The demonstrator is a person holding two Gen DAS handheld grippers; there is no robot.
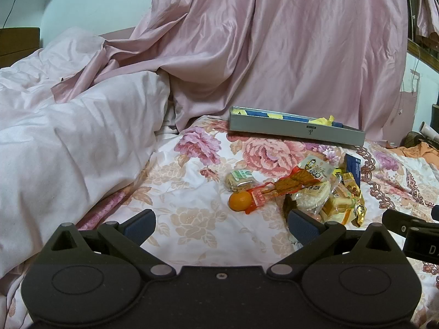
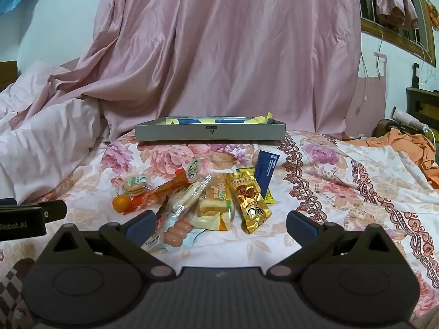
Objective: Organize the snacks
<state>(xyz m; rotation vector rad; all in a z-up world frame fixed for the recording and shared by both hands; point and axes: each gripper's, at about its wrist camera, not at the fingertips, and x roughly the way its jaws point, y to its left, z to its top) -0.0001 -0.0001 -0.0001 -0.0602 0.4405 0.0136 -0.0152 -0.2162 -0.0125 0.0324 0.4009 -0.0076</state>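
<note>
Both grippers, left [image 1: 221,223] and right [image 2: 219,223], hover with jaws apart and empty. The snacks [image 2: 214,200] lie unsorted. Next, I think, one goes into the grey box [image 2: 210,133].

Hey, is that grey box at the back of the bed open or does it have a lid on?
Open. The grey box has no lid; blue and yellow items show above its rim in both views.

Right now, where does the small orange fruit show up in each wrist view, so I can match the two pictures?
Left wrist view: the orange fruit lies right of centre on the floral bedspread, at the left edge of the snack pile.
Right wrist view: the orange fruit lies left of centre, again at the pile's left edge.
Shared landmark: the grey box lies on the bed beyond the snacks in both.
</note>
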